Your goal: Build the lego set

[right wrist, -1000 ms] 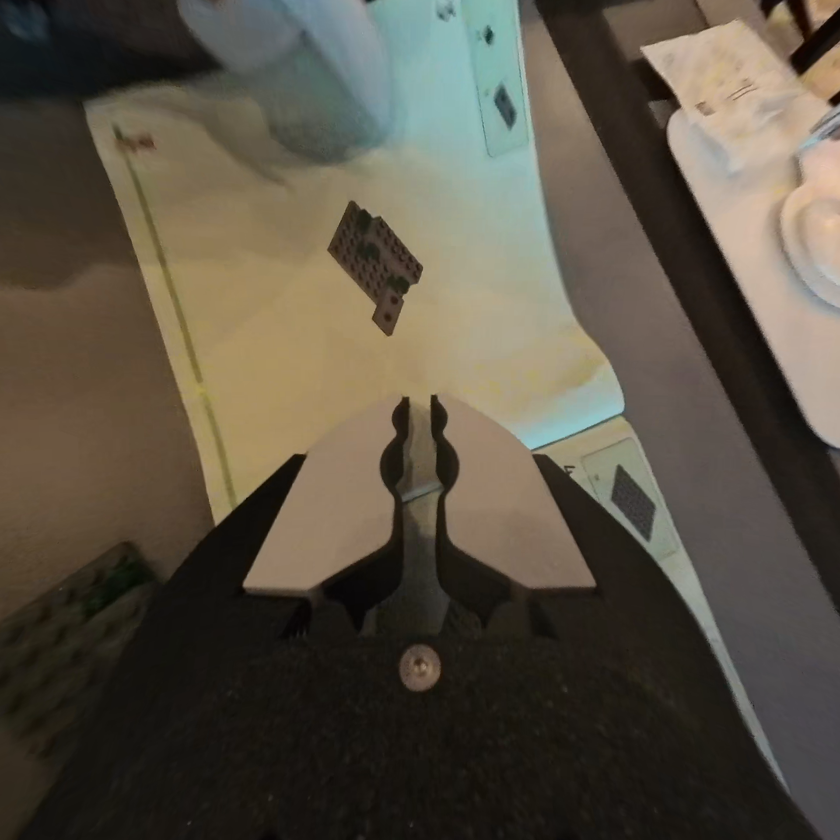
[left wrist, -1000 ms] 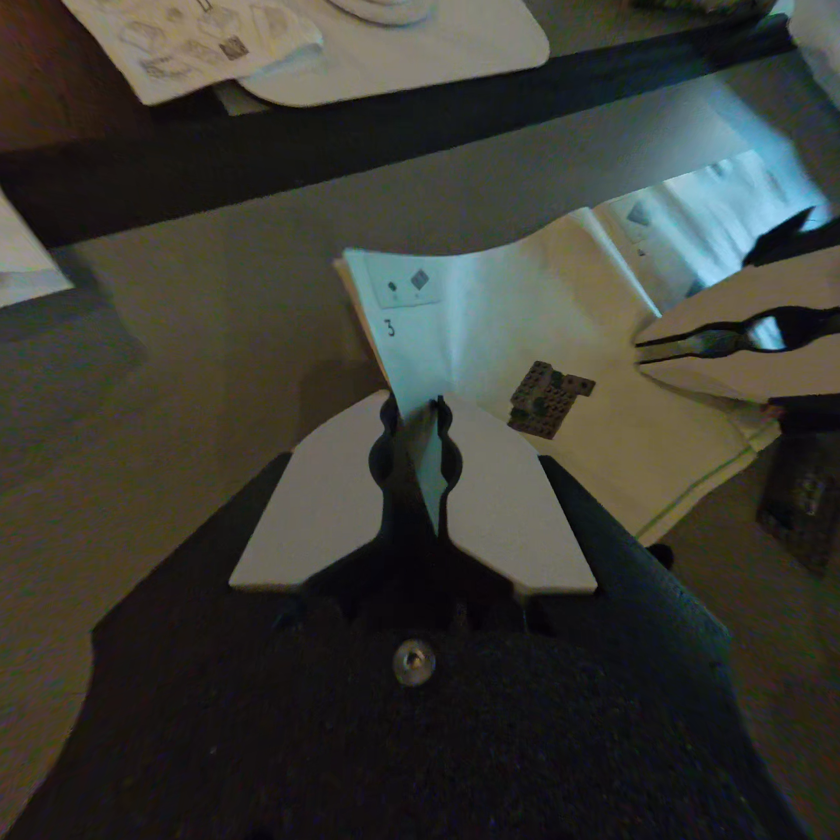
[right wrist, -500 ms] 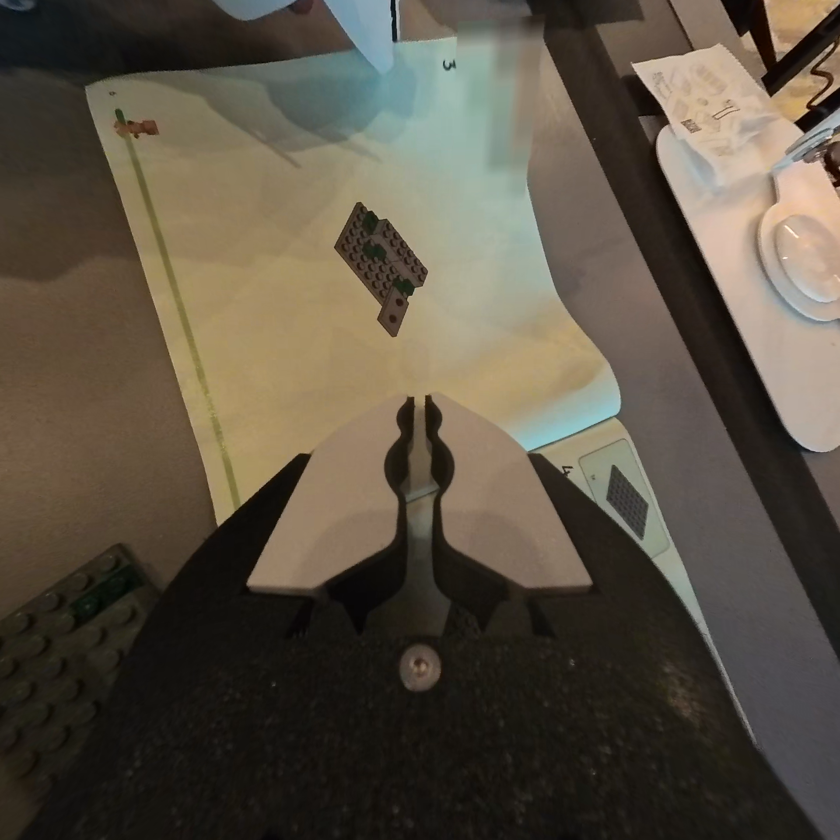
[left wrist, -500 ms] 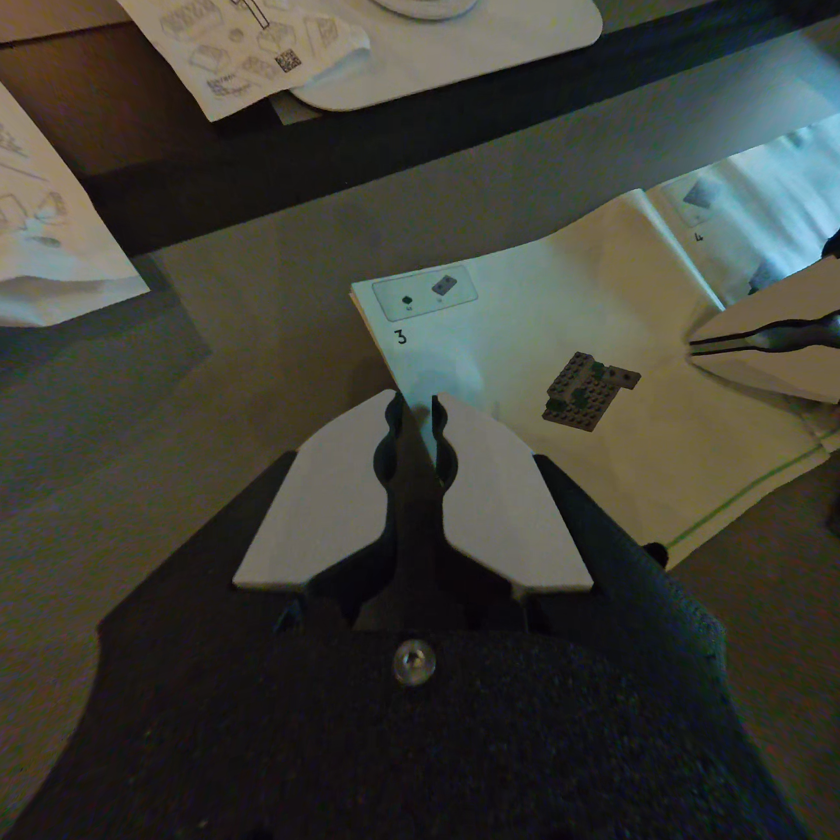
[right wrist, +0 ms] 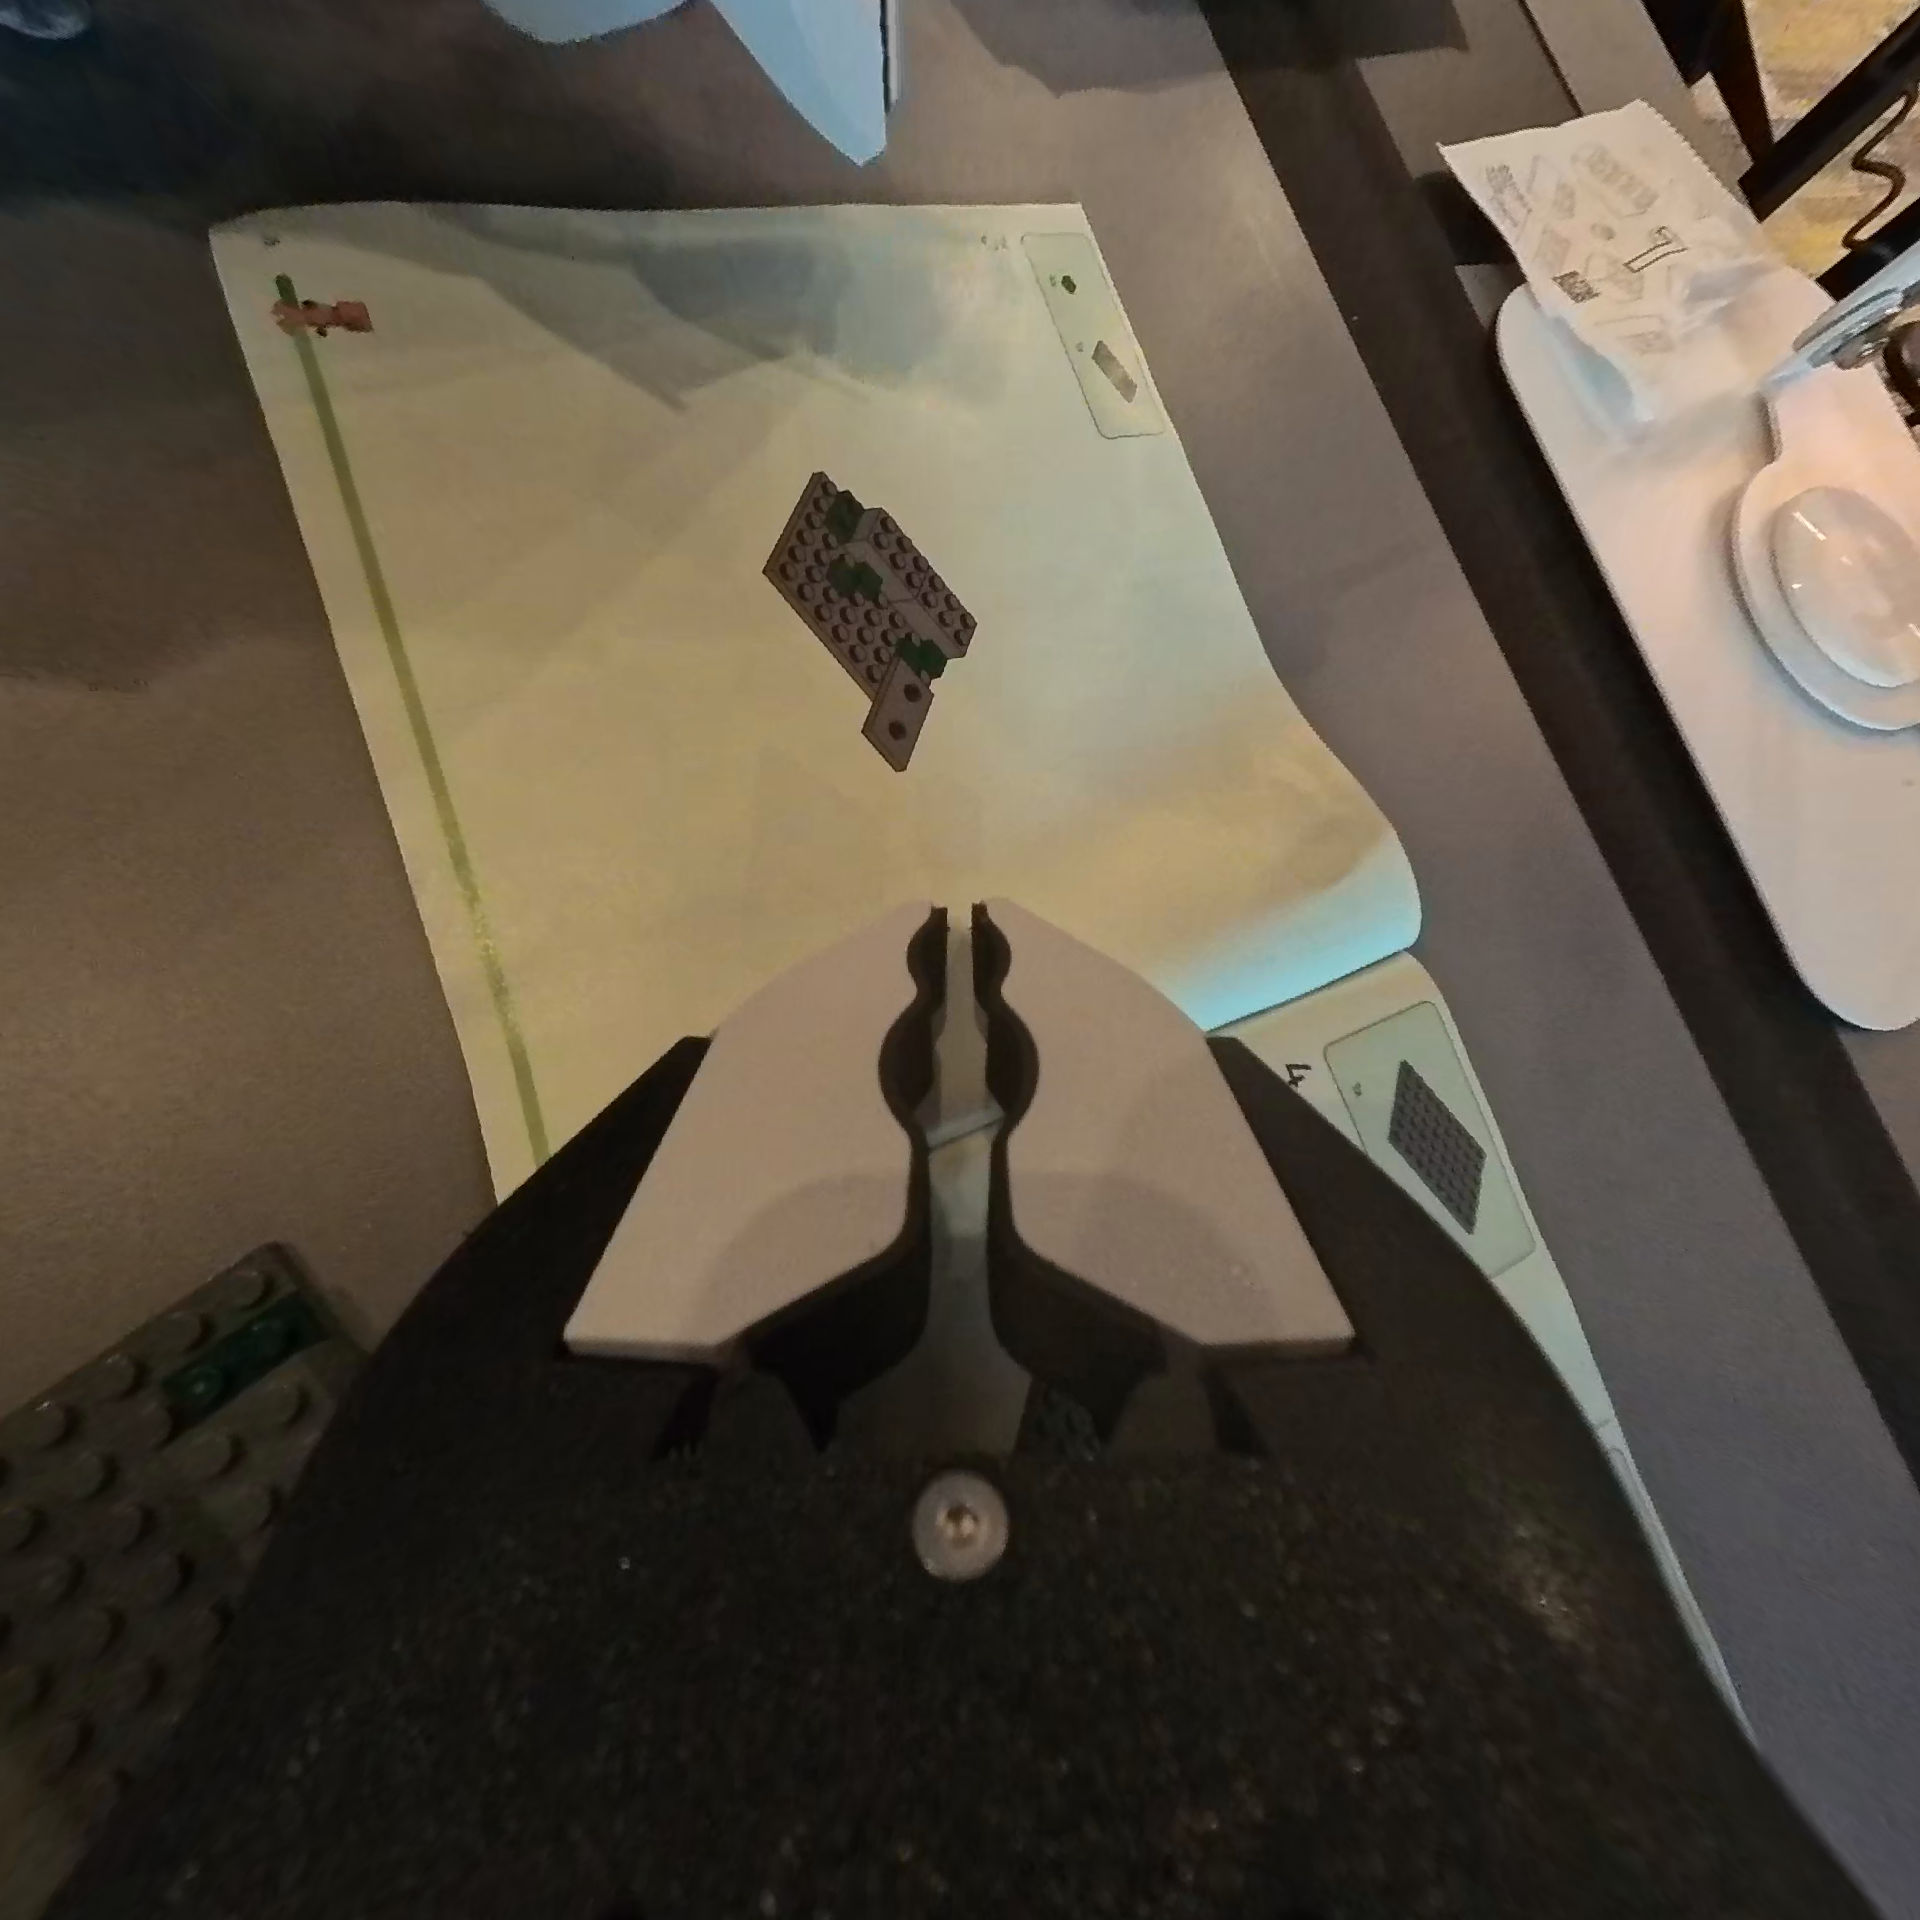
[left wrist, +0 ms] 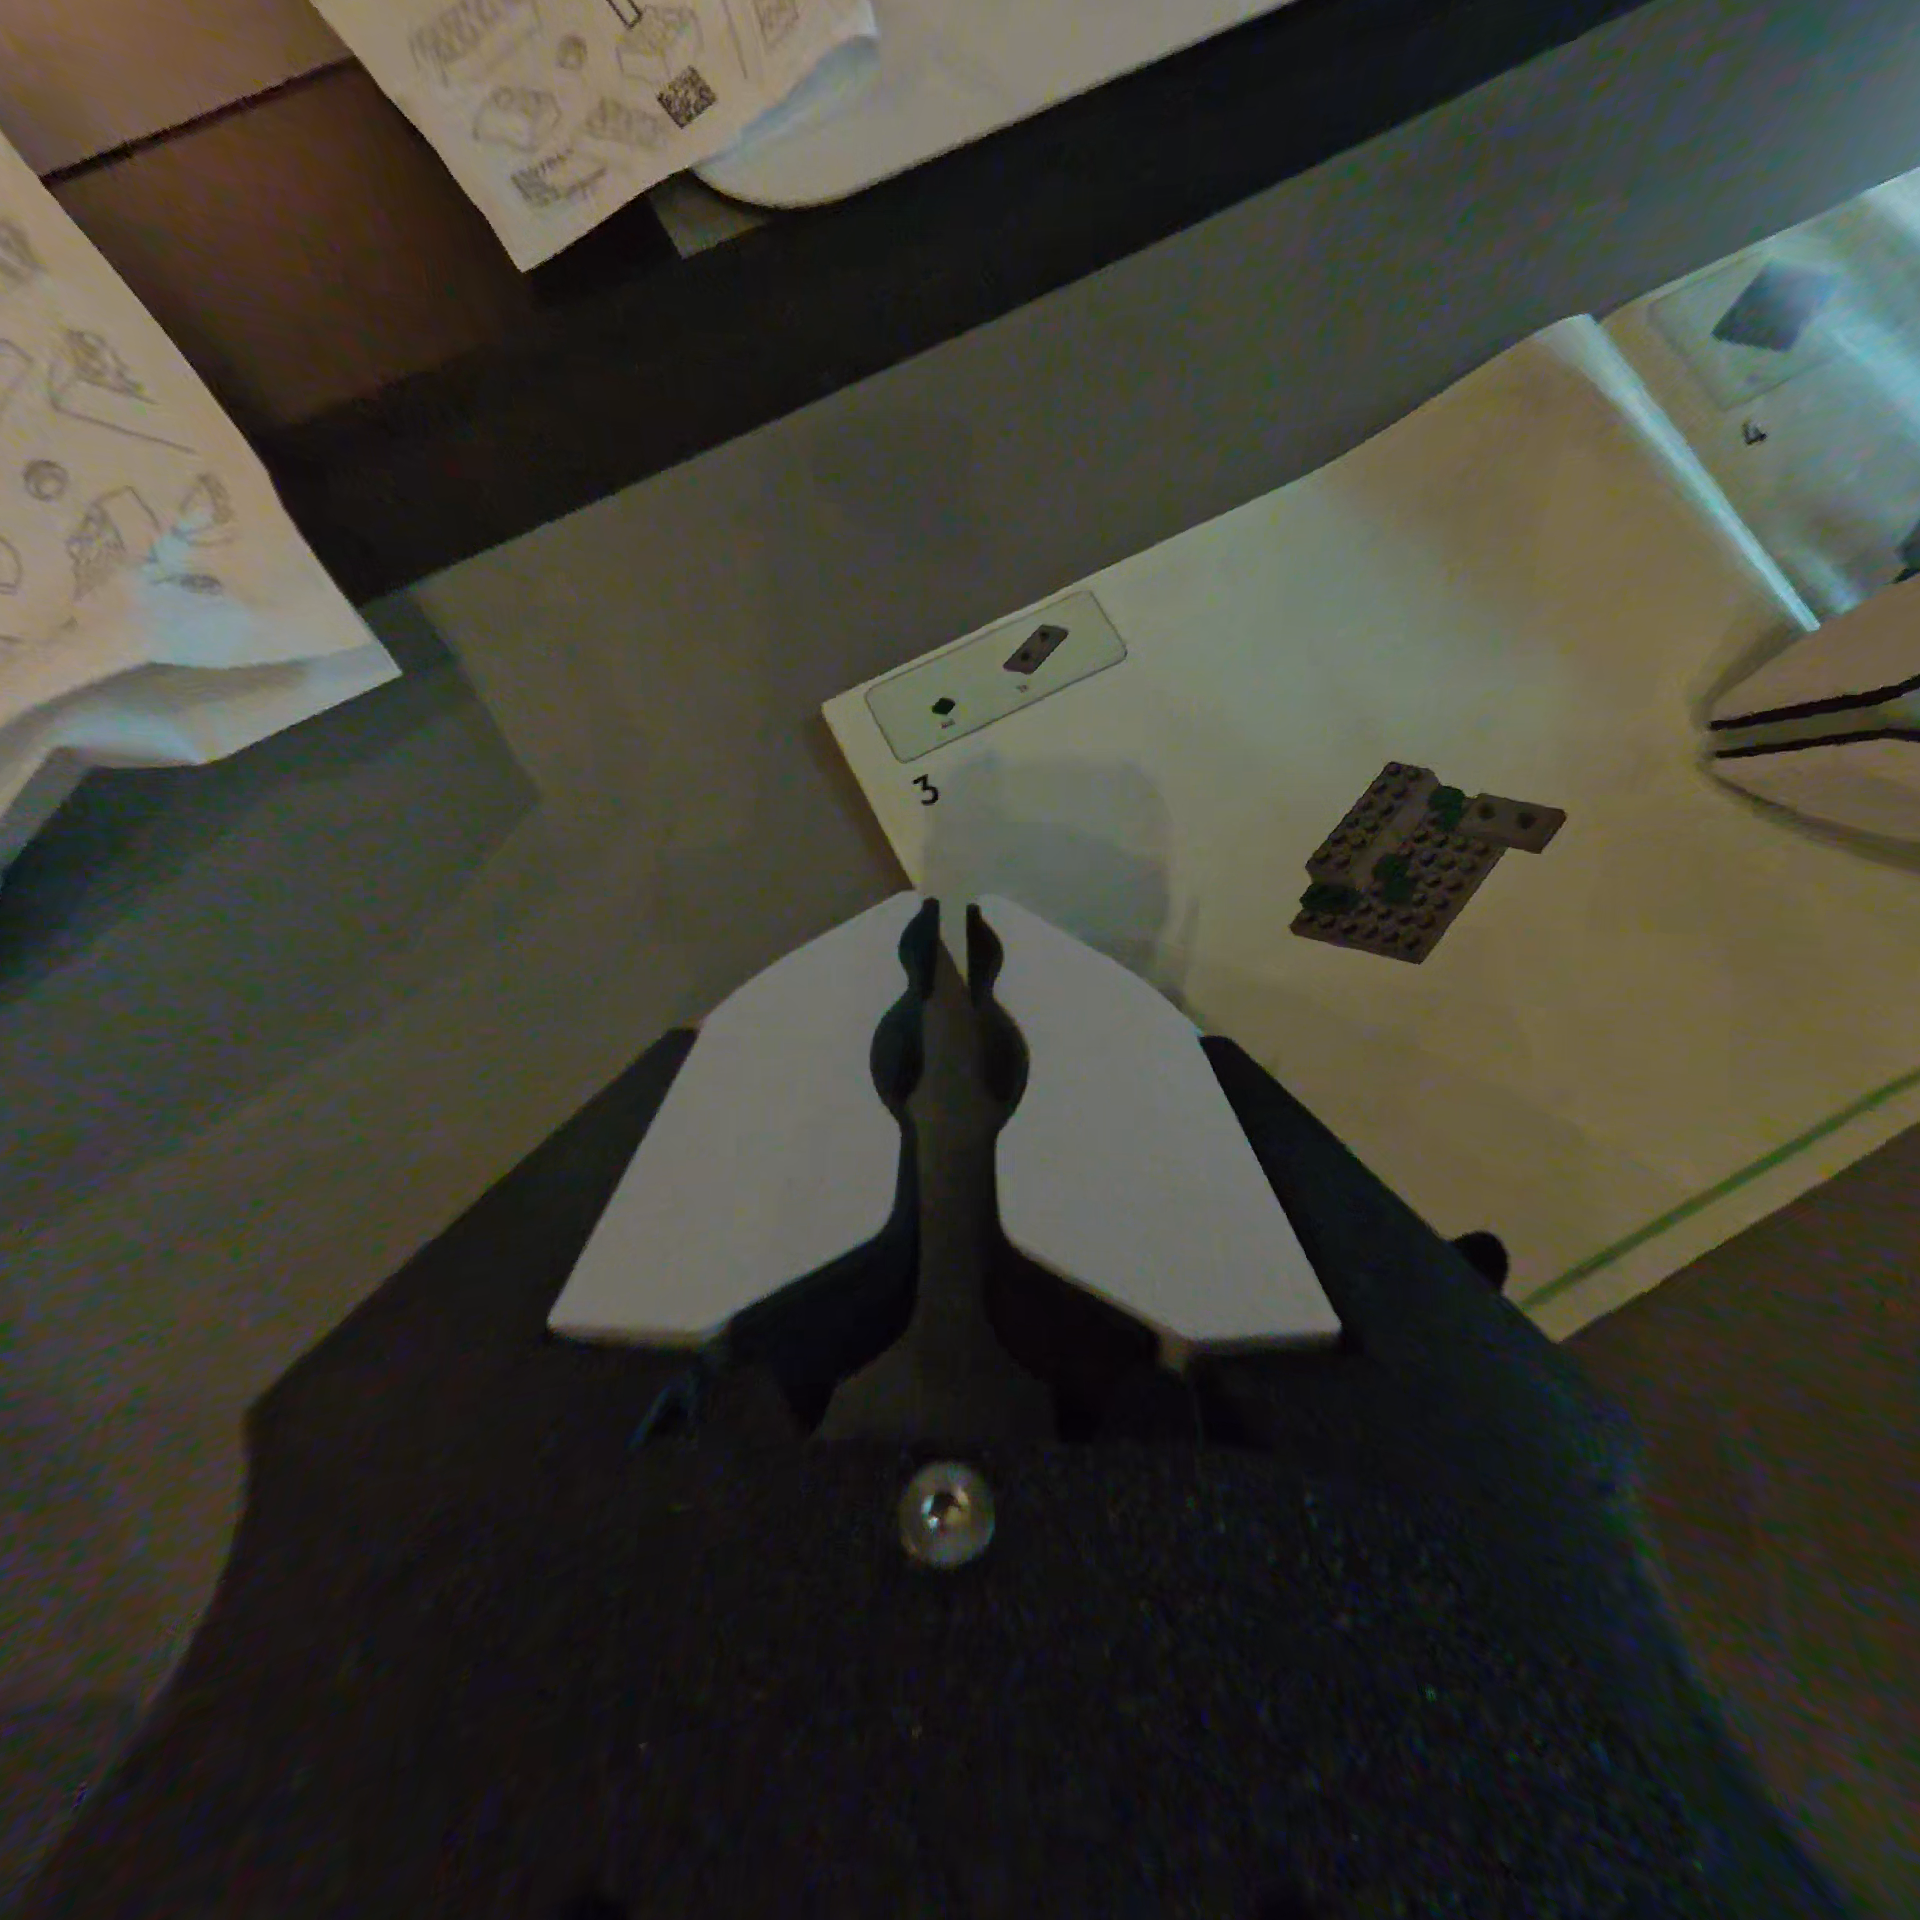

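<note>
The open instruction booklet (left wrist: 1351, 727) lies flat on the grey table, showing a printed picture of a grey plate build (left wrist: 1423, 862); it also shows in the right wrist view (right wrist: 779, 727). My left gripper (left wrist: 951, 912) hovers at the booklet's near left corner, its fingers closed to a narrow slit with nothing between them. My right gripper (right wrist: 961, 912) is over the booklet's near edge, also closed to a slit and empty; it shows at the right edge of the left wrist view (left wrist: 1818, 732). A real grey studded Lego plate (right wrist: 135, 1538) with a green piece (right wrist: 223, 1377) lies left of my right gripper.
White plastic bags printed with part drawings lie at the back (left wrist: 623, 114) and left (left wrist: 125, 499), beside a brown box (left wrist: 239, 270). A dark strip (right wrist: 1558, 727) edges the grey table. Beyond it a white mat (right wrist: 1662, 675) holds a white mouse (right wrist: 1849, 592). Left tips to right tips: about 15 centimetres. About 15 centimetres separates my right fingertips from the real grey studded Lego plate (right wrist: 135, 1538).
My left gripper held the page upright a second ago, let it go, and the page now lies flat. The left gripper has drawn back to the left and closed again.
</note>
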A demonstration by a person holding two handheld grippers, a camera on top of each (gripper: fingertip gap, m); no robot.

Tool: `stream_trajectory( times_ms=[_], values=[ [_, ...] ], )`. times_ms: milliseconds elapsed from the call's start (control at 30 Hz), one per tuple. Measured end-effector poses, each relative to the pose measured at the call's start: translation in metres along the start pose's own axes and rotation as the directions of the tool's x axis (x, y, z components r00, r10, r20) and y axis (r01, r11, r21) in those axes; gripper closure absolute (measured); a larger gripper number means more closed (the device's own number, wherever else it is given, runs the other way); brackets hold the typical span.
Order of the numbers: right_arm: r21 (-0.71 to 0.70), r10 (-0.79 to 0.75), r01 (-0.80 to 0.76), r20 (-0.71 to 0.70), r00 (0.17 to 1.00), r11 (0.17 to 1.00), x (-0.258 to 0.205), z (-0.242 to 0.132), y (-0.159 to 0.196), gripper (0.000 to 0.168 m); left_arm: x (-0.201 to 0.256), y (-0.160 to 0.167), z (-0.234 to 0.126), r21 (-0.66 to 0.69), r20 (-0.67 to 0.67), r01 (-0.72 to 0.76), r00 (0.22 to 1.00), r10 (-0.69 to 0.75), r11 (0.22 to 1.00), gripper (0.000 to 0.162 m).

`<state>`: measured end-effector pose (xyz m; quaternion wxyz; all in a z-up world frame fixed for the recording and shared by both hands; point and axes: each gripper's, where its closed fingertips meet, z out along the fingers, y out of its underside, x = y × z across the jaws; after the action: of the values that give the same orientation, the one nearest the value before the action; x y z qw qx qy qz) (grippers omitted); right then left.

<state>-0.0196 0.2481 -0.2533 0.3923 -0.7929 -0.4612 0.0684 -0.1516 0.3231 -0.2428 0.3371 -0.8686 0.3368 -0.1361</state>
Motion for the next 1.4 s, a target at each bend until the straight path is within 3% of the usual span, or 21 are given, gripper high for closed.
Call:
stream_trajectory(
  times_ms=[367, 533, 1133, 1400],
  values=[
    [-0.004, 0.005, -0.005, 0.002, 1.000, 1.000, 0.000, 0.000, 0.000, 0.164, 0.020, 0.010, 0.012, -0.227, 0.023, -0.073, 0.997, 0.080, 0.971, 0.162],
    [-0.004, 0.004, -0.004, -0.001, 1.000, 1.000, 0.000, 0.000, 0.000, 0.164, 0.018, 0.009, 0.015, -0.264, 0.030, -0.048, 0.998, 0.058, 0.963, 0.162],
    [0.012, -0.001, 0.001, -0.006, 1.000, 1.000, 0.000, 0.000, 0.000, 0.165, 0.005, -0.023, 0.034, -0.165, 0.100, -0.035, 0.994, 0.052, 0.986, 0.162],
    [0.015, 0.001, -0.001, -0.004, 1.000, 1.000, 0.000, -0.001, -0.001, 0.165, 0.003, -0.021, 0.042, -0.171, 0.097, -0.032, 0.994, 0.049, 0.985, 0.162]
  ],
)
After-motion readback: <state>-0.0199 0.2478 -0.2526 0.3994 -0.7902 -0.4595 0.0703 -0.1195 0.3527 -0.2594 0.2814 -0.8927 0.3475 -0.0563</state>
